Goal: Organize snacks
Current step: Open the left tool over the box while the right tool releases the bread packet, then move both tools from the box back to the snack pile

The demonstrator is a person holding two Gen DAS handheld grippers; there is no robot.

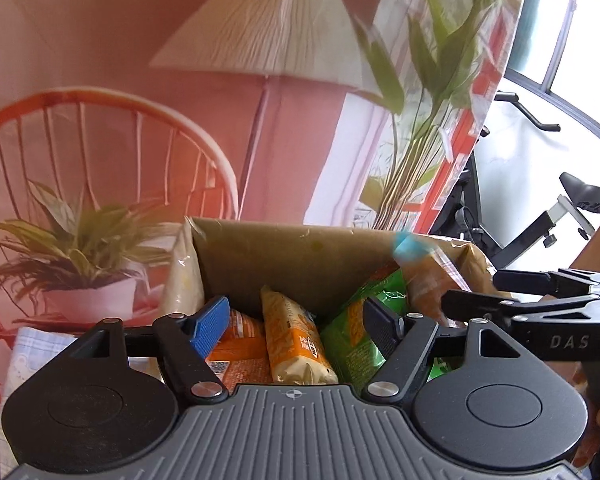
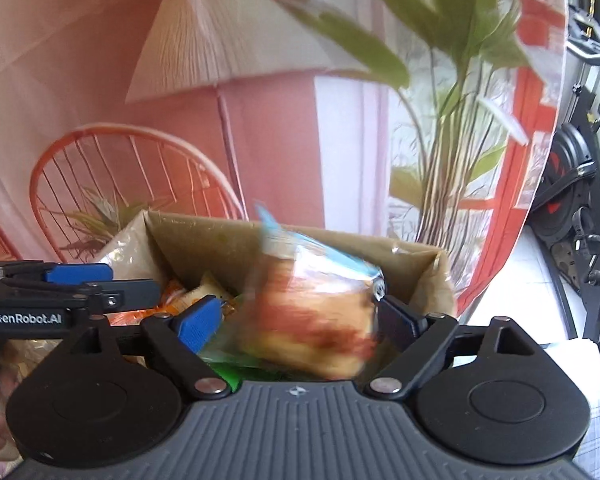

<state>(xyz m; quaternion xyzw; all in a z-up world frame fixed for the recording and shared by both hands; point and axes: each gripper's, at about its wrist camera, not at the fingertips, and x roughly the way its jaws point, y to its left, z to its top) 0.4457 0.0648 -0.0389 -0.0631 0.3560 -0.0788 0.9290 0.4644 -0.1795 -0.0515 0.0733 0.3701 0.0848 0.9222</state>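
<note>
While left claw (image 1: 296, 320) gapes, right claw (image 2: 300, 320) flanks blurred packet (image 2: 312, 320).

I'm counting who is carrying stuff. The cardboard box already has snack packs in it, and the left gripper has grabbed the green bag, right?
Not quite. The left gripper is open and holds nothing; the left wrist view shows the green bag just lying in the cardboard box with the other snack packs. The rest is right.
</note>
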